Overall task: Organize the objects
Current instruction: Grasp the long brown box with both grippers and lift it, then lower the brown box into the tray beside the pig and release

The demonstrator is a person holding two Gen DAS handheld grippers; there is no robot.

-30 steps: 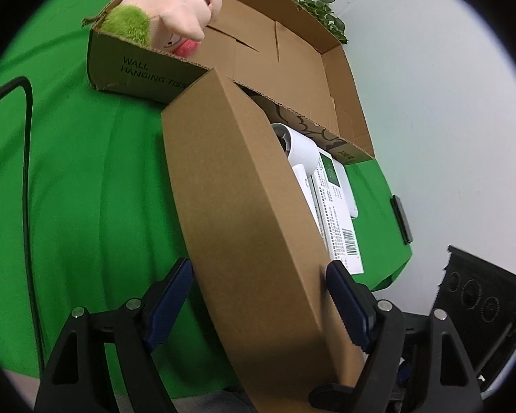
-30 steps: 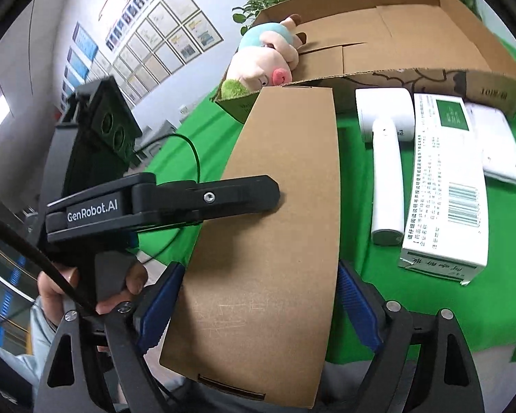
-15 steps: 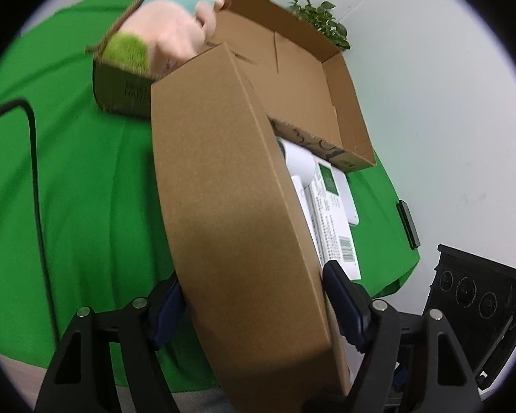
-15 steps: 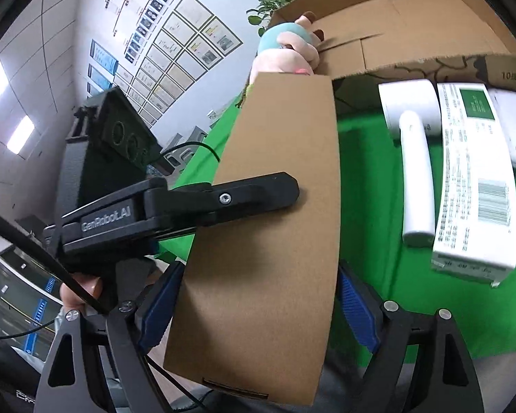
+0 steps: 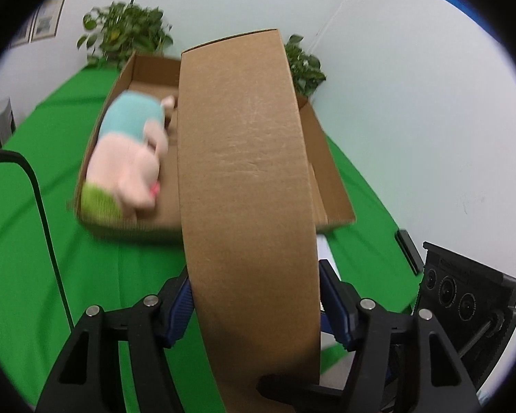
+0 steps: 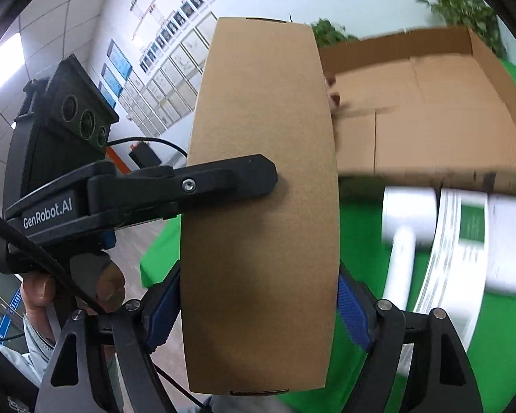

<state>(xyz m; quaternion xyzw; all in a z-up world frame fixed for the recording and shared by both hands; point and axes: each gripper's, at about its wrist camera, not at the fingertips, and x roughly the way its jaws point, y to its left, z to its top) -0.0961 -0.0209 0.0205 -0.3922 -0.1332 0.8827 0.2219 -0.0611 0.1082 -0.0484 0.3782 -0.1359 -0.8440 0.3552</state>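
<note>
Both grippers clamp one long brown cardboard box (image 5: 247,186), lifted above the green table; it also fills the right wrist view (image 6: 261,206). My left gripper (image 5: 254,299) is shut on its sides. My right gripper (image 6: 258,303) is shut on it from another side, with the left gripper's finger (image 6: 223,180) pressed on the box face. Behind it lies a large open cardboard tray (image 5: 330,186) holding a pink and teal plush toy (image 5: 127,158); the tray also shows in the right wrist view (image 6: 430,127).
On the green cloth (image 6: 361,227) lie a white handheld device (image 6: 406,227), a white printed packet (image 6: 457,251) and a flat white item (image 6: 509,247). A black cable (image 5: 41,206) crosses the table at left. Potted plants (image 5: 127,34) stand by the wall.
The brown box has been raised and tilted up off the table by both grippers and carried toward the open tray. The view now looks down into the tray.
</note>
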